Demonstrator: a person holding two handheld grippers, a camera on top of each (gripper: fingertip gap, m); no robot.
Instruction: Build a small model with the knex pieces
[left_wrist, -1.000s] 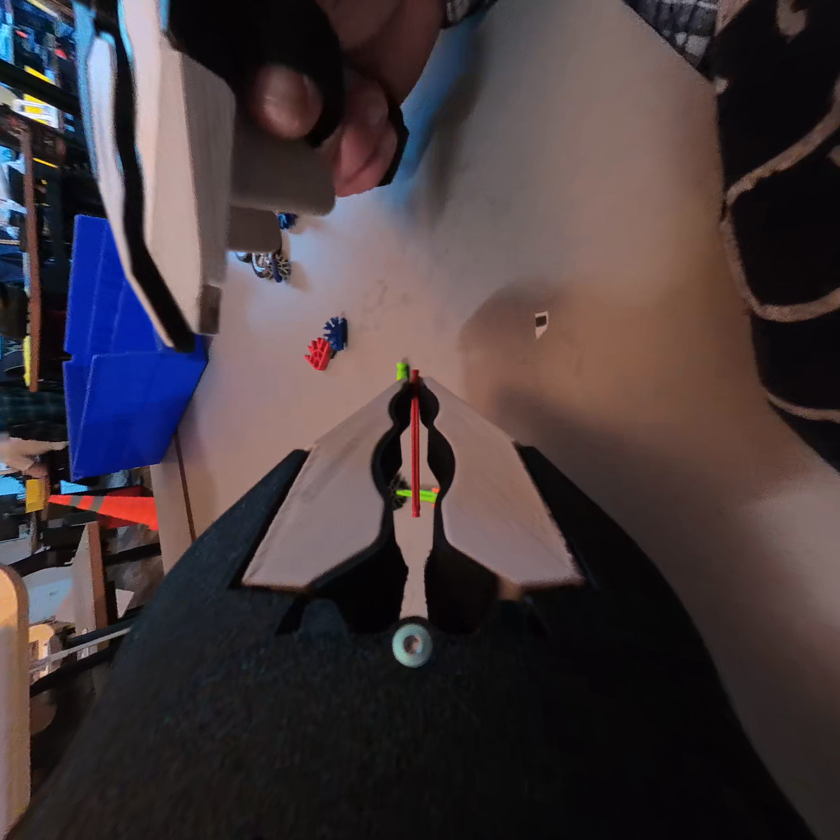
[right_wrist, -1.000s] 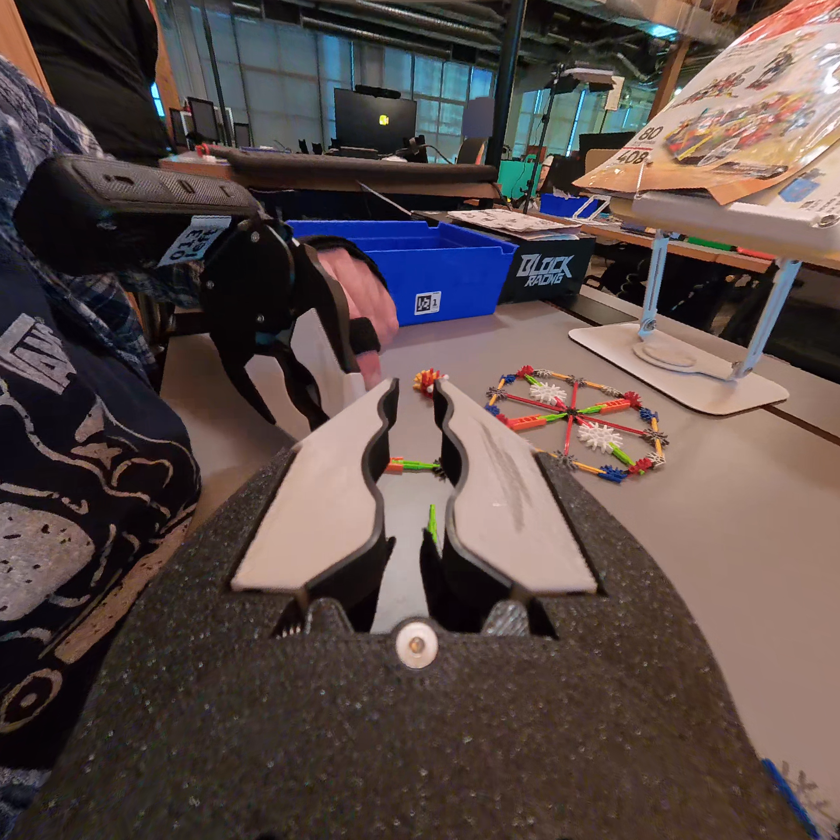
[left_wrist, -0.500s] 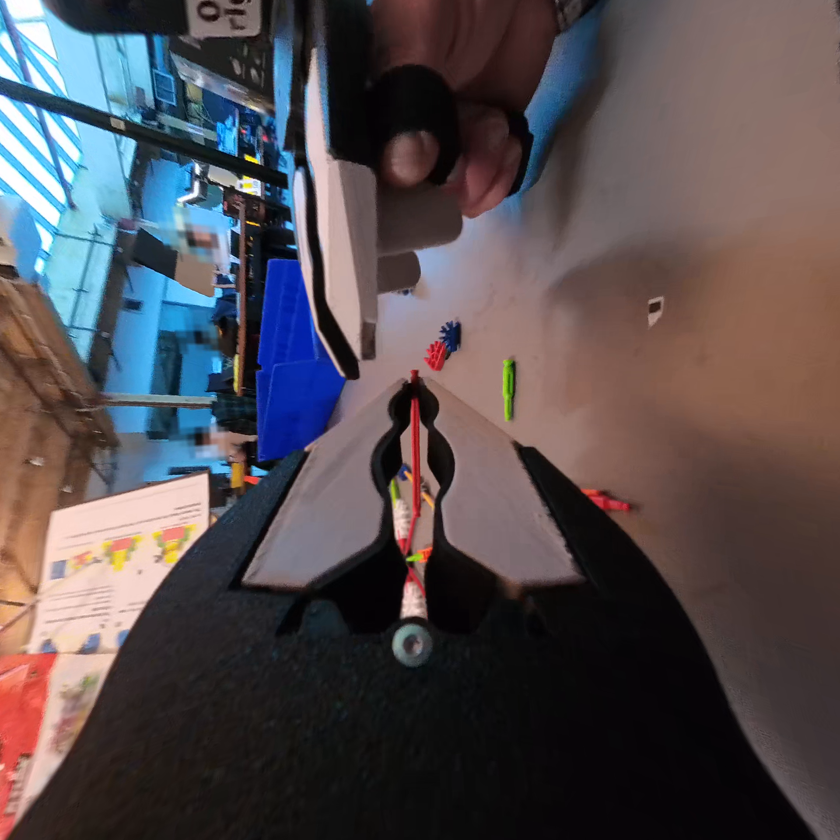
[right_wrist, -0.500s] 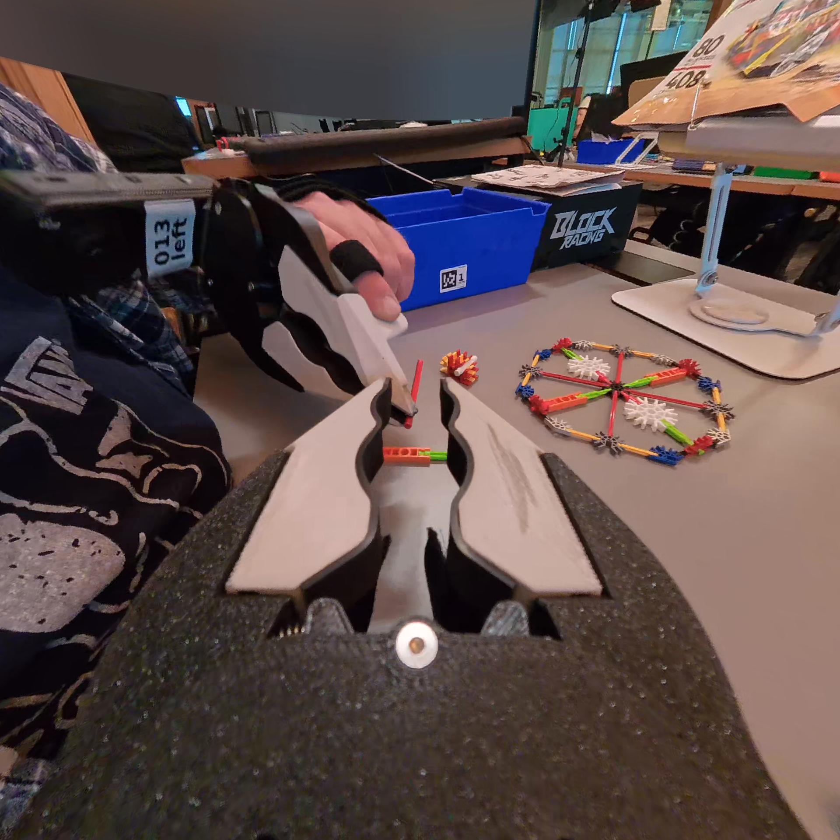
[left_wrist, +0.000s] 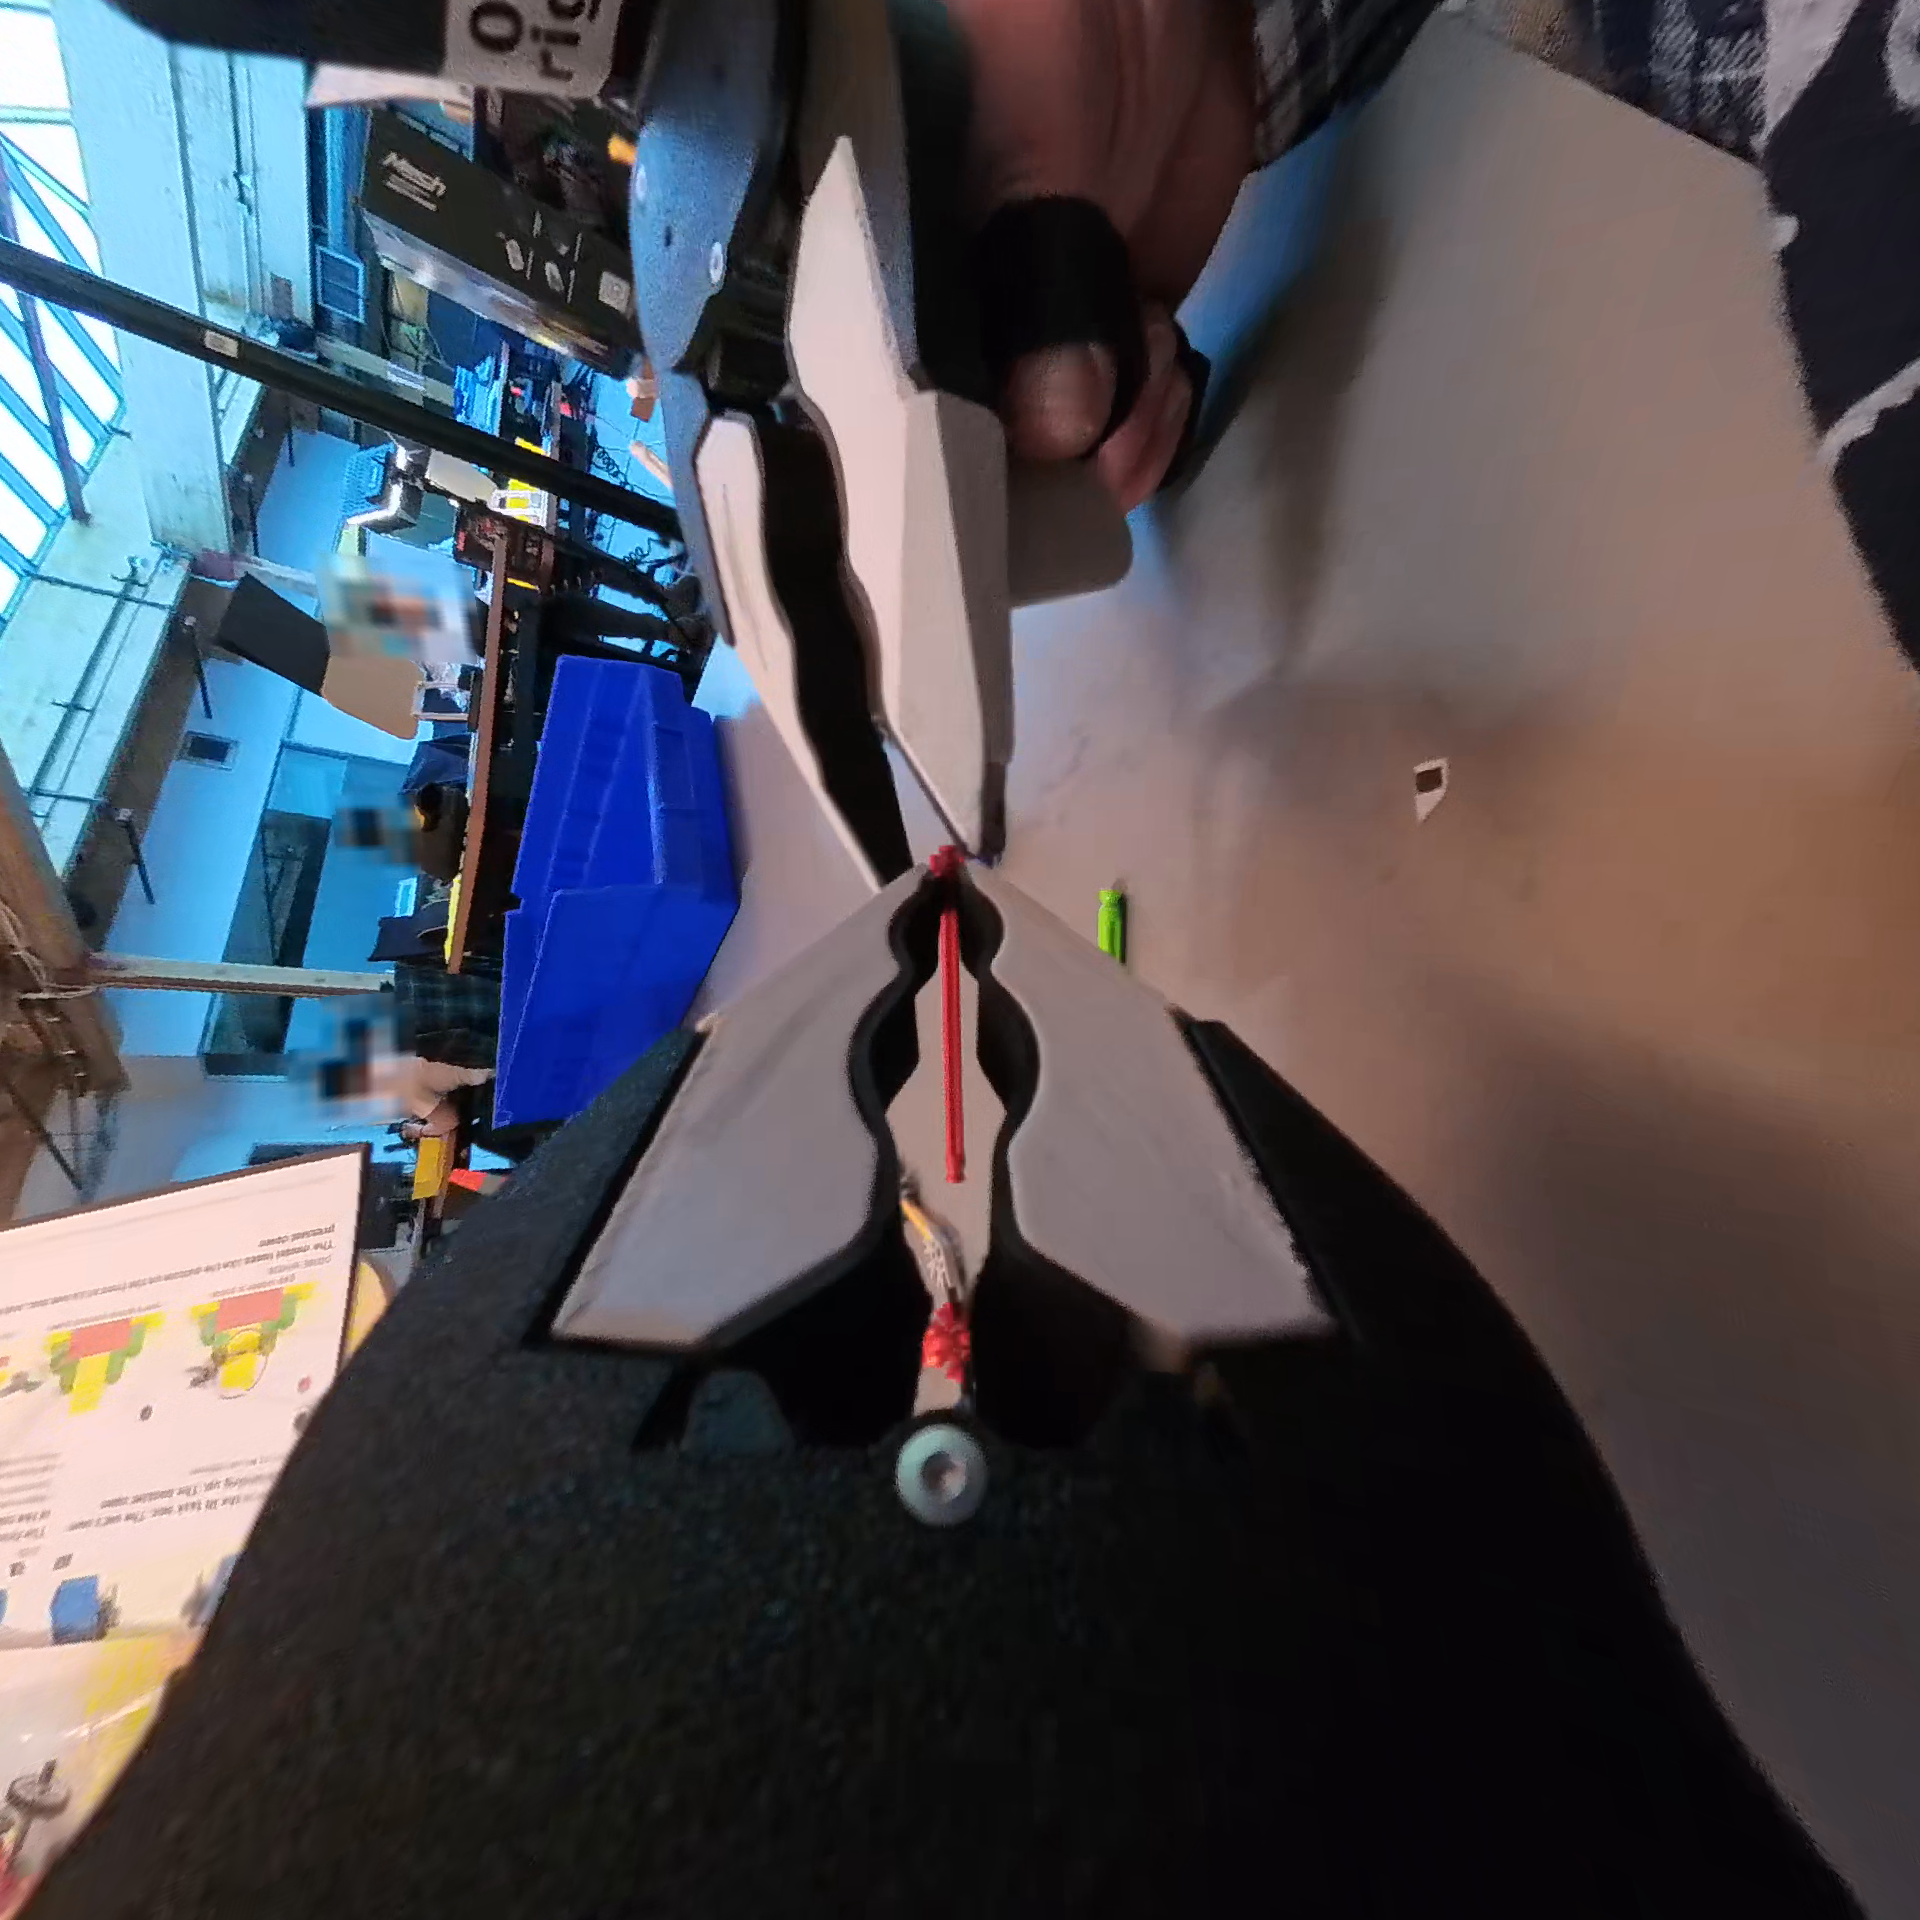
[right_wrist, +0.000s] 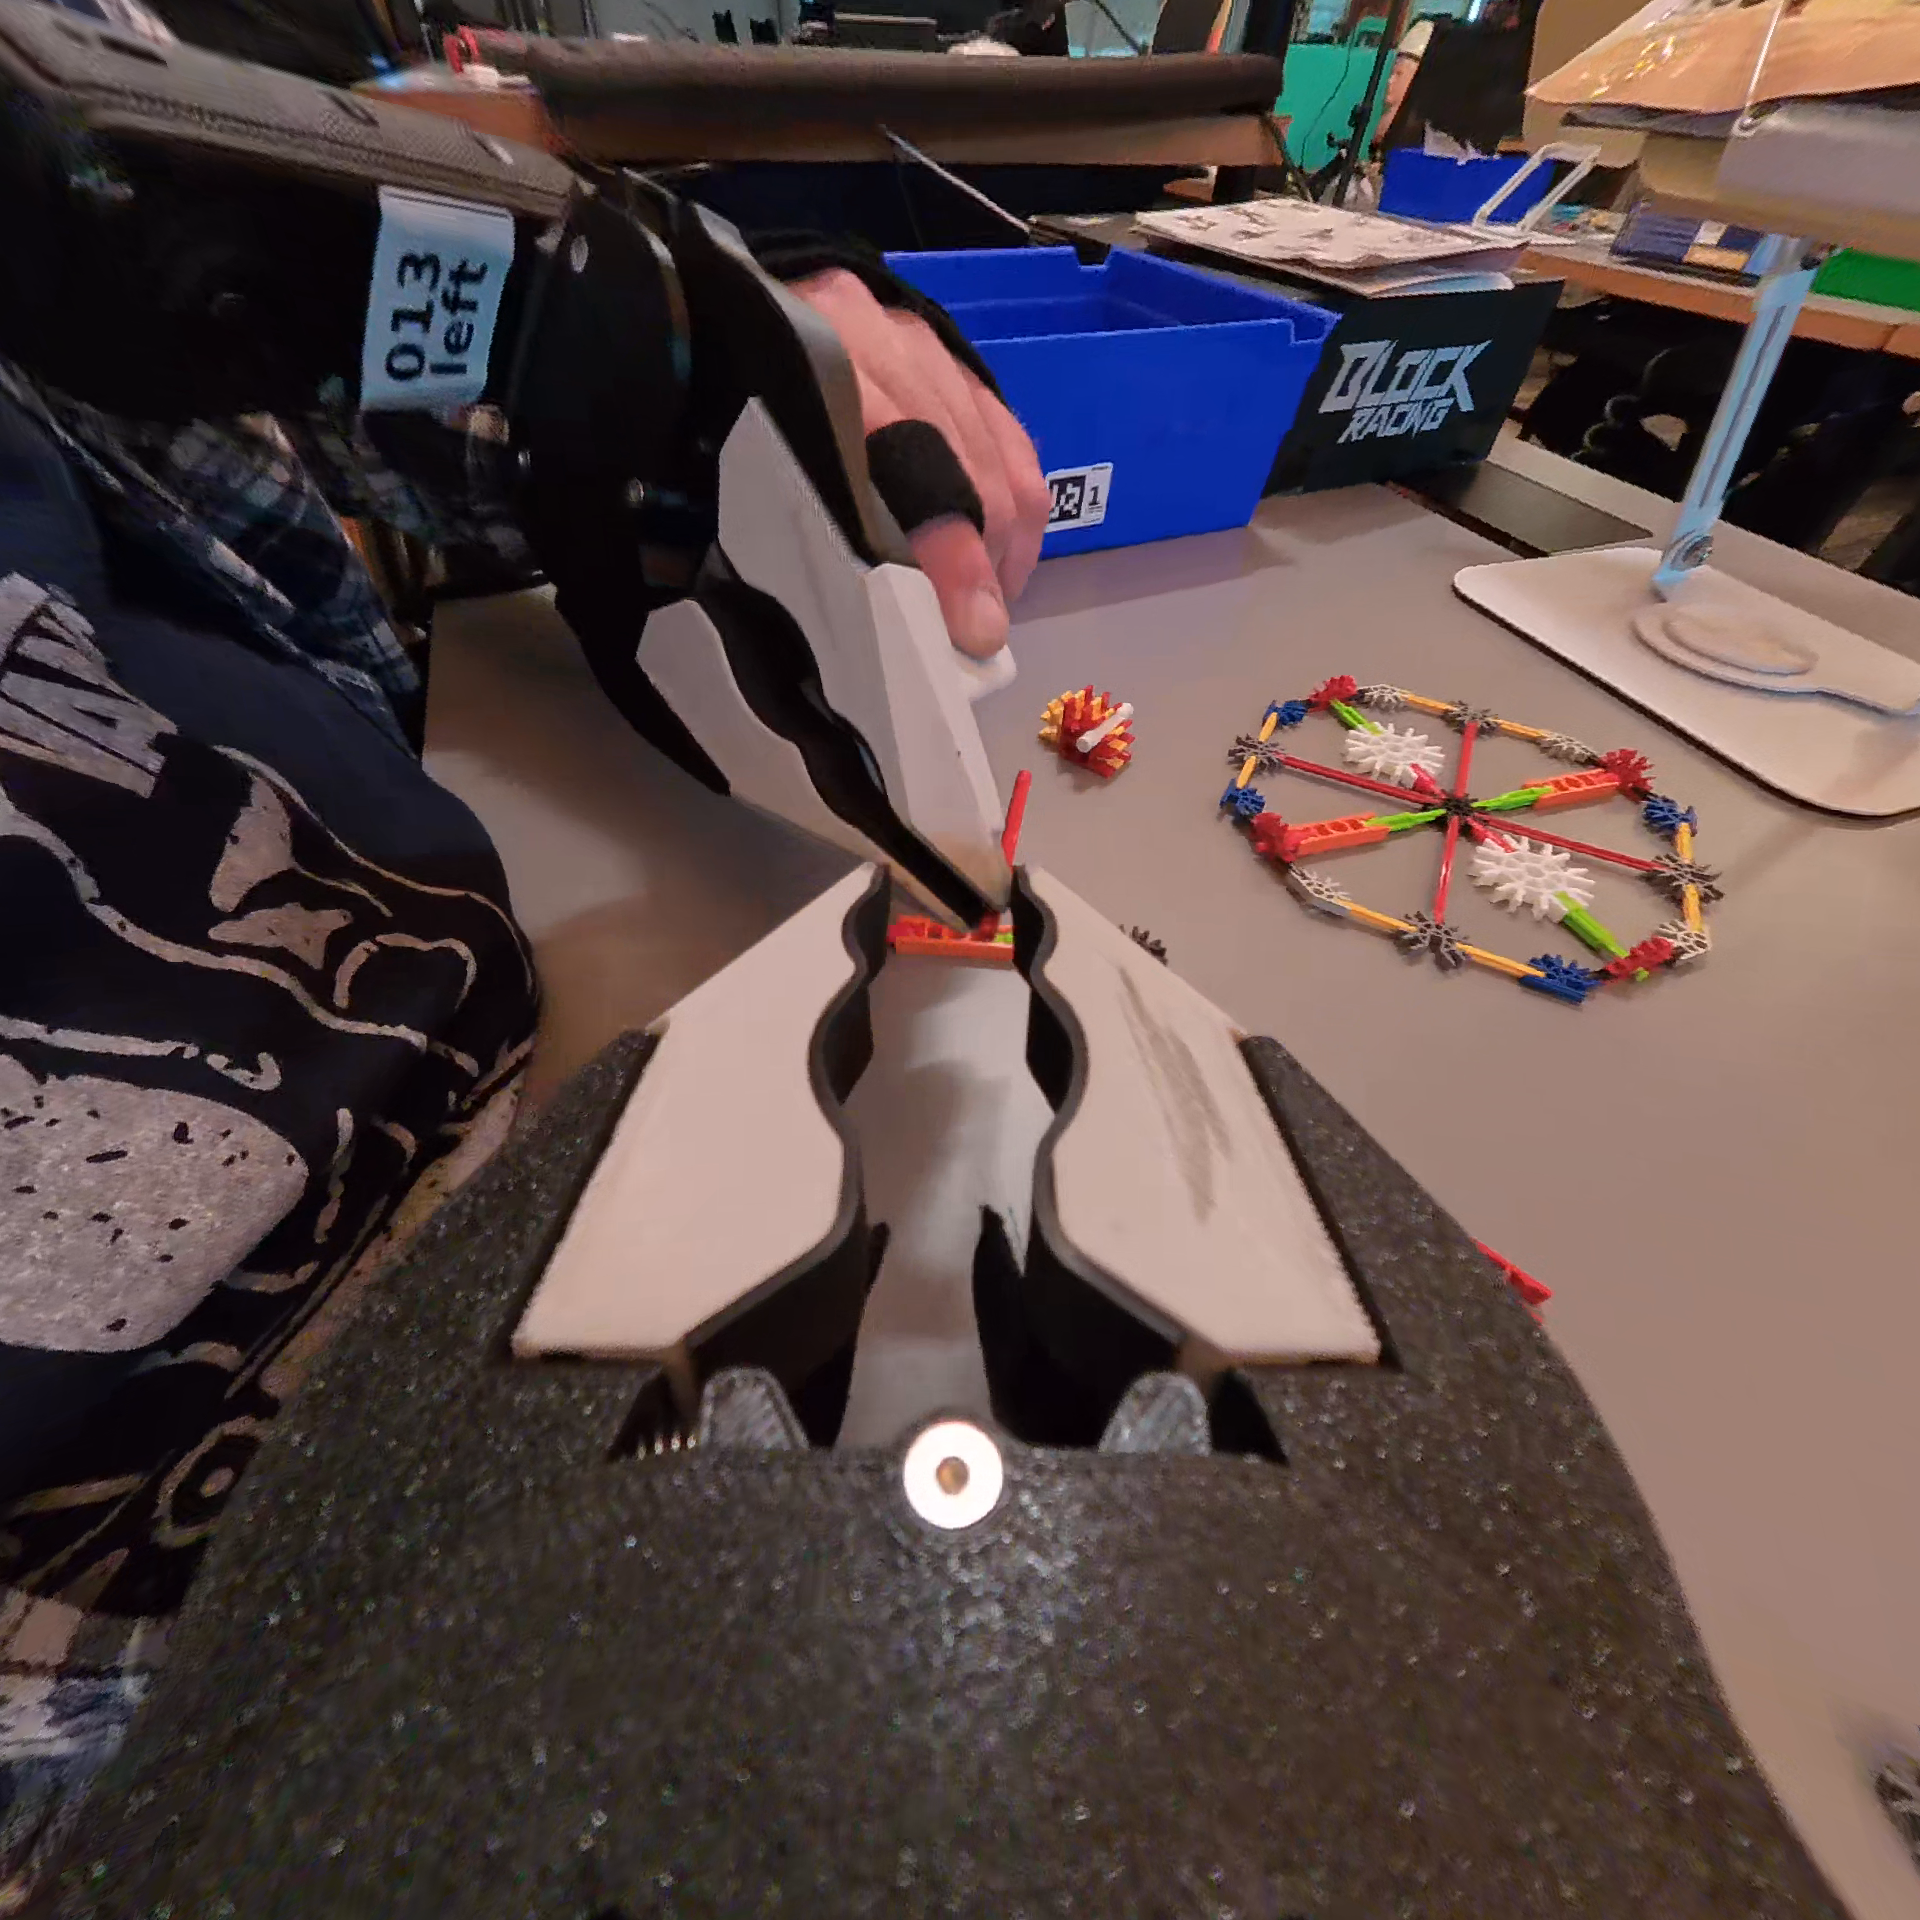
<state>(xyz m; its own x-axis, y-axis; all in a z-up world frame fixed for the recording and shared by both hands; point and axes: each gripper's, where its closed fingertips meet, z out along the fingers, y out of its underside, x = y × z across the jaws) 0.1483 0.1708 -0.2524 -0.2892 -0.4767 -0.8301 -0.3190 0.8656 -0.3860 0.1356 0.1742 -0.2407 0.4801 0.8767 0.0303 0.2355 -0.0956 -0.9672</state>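
Note:
My left gripper is shut on a thin red rod that lies along the gap between its fingers. In the right wrist view this gripper comes down from the left, and the rod sticks up past its tip. My right gripper has its jaws a little apart. The left gripper's tip sits between them. A short orange piece with a red connector lies across the gap just past the tips. In the left wrist view the right gripper meets my tip at a red connector.
On the grey table lie a flat multicoloured rod wheel, a yellow-red connector cluster, a loose red piece and a green rod. A blue bin and a black box stand behind, a stand base at right. The tips of both grippers are at nearly the same place. My right tips are roughly 20 centimetres from the flat multicoloured rod wheel.
The left gripper has lifted off the table and swung in with the red rod until its tip sits between the right gripper's tips. The right gripper has closed in on the orange piece.

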